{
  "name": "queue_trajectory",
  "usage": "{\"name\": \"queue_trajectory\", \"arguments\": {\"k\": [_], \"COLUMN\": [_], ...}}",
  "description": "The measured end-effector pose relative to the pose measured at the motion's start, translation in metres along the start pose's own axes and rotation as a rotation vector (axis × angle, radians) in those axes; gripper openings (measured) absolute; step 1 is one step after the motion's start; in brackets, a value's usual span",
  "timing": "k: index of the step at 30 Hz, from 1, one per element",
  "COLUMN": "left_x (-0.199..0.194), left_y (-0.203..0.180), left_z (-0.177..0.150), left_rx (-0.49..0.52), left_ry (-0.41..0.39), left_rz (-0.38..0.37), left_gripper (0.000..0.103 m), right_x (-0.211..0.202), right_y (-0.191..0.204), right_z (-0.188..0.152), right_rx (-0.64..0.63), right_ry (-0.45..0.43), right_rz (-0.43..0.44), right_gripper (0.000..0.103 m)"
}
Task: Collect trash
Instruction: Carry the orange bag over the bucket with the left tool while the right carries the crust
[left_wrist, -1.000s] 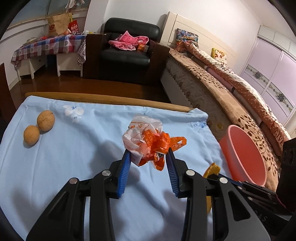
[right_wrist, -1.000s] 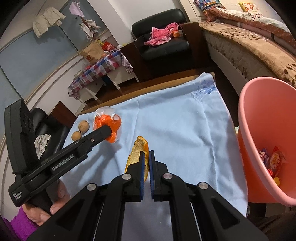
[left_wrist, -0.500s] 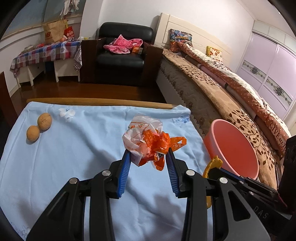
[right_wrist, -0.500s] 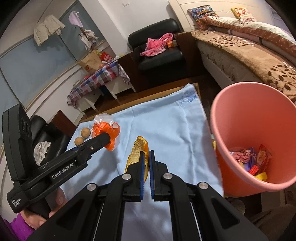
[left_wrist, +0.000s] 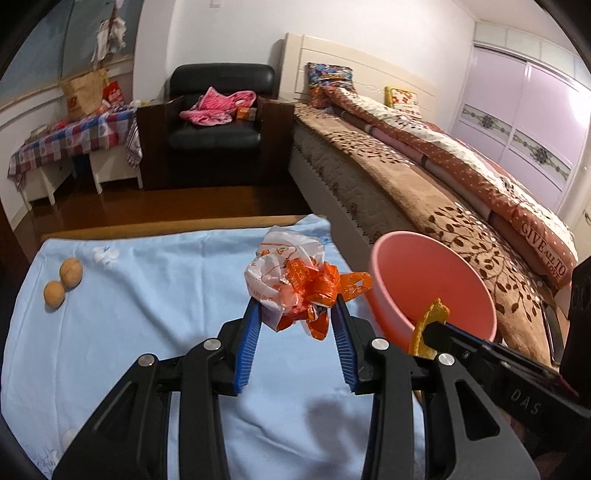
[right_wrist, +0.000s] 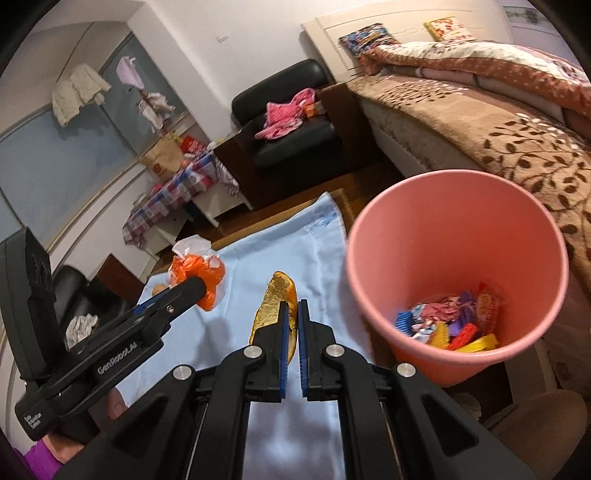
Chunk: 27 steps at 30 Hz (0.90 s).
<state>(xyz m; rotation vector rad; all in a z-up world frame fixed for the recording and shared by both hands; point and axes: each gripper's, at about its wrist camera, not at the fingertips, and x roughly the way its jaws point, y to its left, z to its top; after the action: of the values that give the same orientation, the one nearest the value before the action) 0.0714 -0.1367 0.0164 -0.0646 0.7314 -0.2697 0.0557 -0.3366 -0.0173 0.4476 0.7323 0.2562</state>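
My left gripper (left_wrist: 295, 310) is shut on a crumpled orange-and-white plastic bag (left_wrist: 295, 284), held above the blue tablecloth (left_wrist: 147, 302). In the right wrist view the same bag (right_wrist: 197, 271) shows at the left gripper's tip. My right gripper (right_wrist: 291, 314) is shut on a curved orange peel (right_wrist: 275, 299), which stands up between the blue pads. The pink bucket (right_wrist: 454, 258) stands just right of the peel, with several colourful wrappers at its bottom. In the left wrist view the peel (left_wrist: 430, 321) appears in front of the bucket (left_wrist: 424, 280).
Two walnuts (left_wrist: 62, 282) lie at the cloth's left. A bed with a brown leaf-pattern blanket (left_wrist: 443, 199) runs along the right, behind the bucket. A black armchair (left_wrist: 218, 122) and a checkered side table (left_wrist: 70, 136) stand at the back. A hand (right_wrist: 114, 406) holds the left gripper.
Both grippers have carried their loads rightward and a little up, toward the bucket. The bucket now looms larger and its contents show in the right wrist view.
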Motion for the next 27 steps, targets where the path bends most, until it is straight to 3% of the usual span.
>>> {"name": "queue_trajectory", "arguments": {"k": [12,27], "left_x": [0.003,0.018], "left_y": [-0.054,-0.094], "left_z": [0.001,0.0], "left_rx": [0.112,0.19], "left_ry": [-0.013,0.004], "left_rz": [-0.04,-0.082], "left_gripper": [0.039,0.039], "right_x": [-0.04,-0.054], "right_y": [-0.055,-0.09], "right_z": [0.009,0.014], "right_rx": [0.125,0.162], "right_ry": [-0.098,-0.157], "right_rz": [-0.078,-0.156], "right_gripper": [0.004,0.005]}}
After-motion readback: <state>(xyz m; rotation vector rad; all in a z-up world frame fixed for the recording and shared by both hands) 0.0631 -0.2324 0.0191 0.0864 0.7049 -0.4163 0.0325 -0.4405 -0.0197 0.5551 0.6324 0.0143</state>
